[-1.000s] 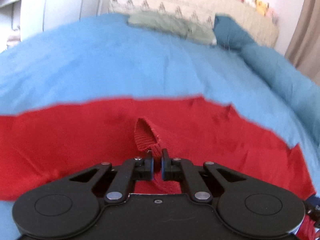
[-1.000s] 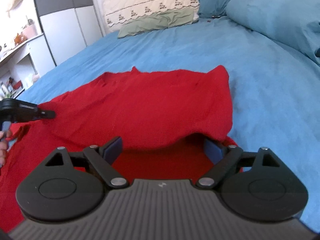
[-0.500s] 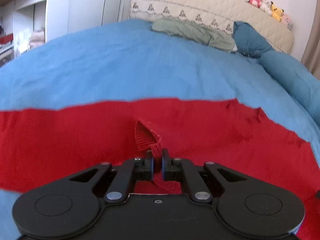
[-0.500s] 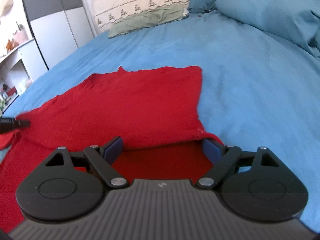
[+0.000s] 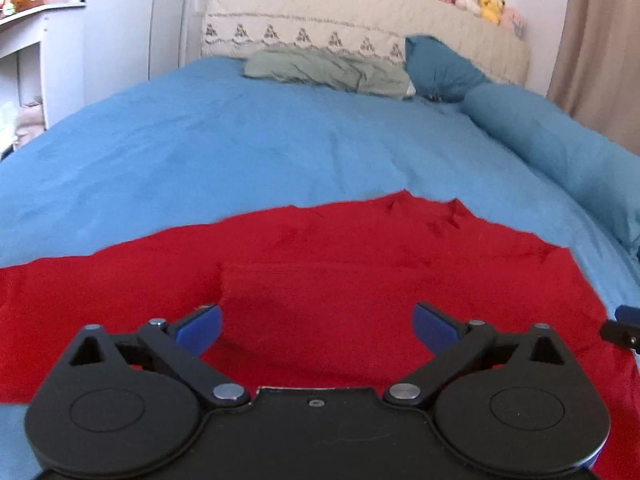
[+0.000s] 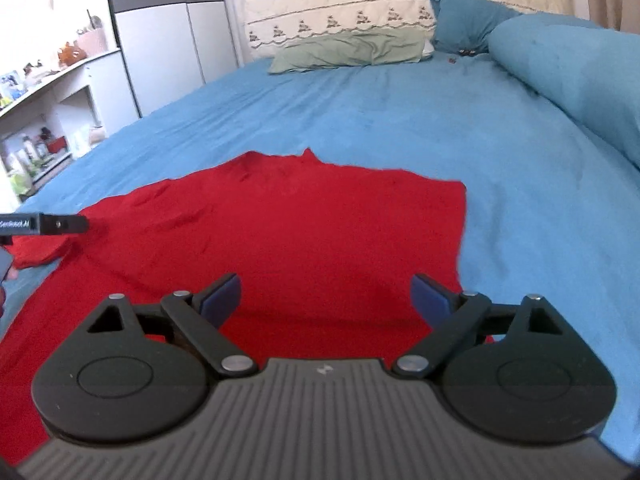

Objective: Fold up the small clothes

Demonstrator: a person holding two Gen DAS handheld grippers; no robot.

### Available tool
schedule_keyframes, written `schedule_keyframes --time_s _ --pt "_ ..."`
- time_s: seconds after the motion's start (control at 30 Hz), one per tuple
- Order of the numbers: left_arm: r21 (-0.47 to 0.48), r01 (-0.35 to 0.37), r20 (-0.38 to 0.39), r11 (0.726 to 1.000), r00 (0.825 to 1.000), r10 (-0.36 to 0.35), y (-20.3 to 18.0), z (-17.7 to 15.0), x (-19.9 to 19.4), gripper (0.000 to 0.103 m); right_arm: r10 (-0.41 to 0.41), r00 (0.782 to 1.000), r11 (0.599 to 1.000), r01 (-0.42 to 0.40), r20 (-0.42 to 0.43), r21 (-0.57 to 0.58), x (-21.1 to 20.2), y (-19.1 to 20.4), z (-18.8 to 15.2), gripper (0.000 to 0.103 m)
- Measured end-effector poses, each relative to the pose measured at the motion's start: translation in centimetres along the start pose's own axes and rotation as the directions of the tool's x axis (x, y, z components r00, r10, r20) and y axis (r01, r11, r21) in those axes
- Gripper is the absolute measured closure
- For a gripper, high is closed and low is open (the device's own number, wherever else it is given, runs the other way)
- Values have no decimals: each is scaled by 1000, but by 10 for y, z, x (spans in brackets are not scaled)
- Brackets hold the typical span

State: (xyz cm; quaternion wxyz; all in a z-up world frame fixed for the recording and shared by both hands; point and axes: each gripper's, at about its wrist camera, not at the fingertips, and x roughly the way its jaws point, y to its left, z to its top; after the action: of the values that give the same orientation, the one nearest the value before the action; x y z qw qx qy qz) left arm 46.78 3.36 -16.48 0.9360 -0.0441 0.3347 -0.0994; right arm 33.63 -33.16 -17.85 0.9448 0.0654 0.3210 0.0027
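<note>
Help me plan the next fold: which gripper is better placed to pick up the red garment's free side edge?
Right, probably. The right gripper is open beside the red garment's straight side edge. The left gripper, jaws just opened and empty, sits over mid-cloth.

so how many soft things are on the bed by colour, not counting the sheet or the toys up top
red: 1, the red garment, spread flat
green: 1, the green pillow at the headboard
dark teal: 1, the teal pillow beside it
blue: 1, the blue rolled duvet along the side
total: 4
</note>
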Motion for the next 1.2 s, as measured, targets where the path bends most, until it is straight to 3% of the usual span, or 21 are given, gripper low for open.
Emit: schedule_keyframes --time_s 0.17,0.27,0.4,0.53,0.73,0.93,1.1,1.2 --pt "-9 56 -5 998 998 -56 0 6 30 1 -25 999 999 27 -43 44 30 -5 -4 0" --pt "-25 19 -71 999 997 -21 13 1 45 2 -54 996 998 57 -68 35 34 -18 -15 0" --pt "-1 23 -71 1000 997 -23 23 -8 44 1 -30 999 999 32 -41 39 30 -34 -22 0" --pt "-9 -4 -96 1000 995 3 20 -3 33 2 -43 997 999 44 -70 21 25 -31 -15 0" --pt "-94 -51 -45 994 998 47 16 18 -46 1 -66 998 997 67 -5 41 -32 -8 7 0" --pt "-83 -124 34 989 991 127 6 34 -149 0 -84 989 996 87 125 -17 -111 40 29 0" --pt "-123 -170 87 978 979 182 31 31 -214 0 -34 990 999 36 138 -16 -143 88 38 0" --pt "-170 -251 107 953 957 271 60 23 -234 0 -11 992 1000 13 125 -15 -144 119 37 0"
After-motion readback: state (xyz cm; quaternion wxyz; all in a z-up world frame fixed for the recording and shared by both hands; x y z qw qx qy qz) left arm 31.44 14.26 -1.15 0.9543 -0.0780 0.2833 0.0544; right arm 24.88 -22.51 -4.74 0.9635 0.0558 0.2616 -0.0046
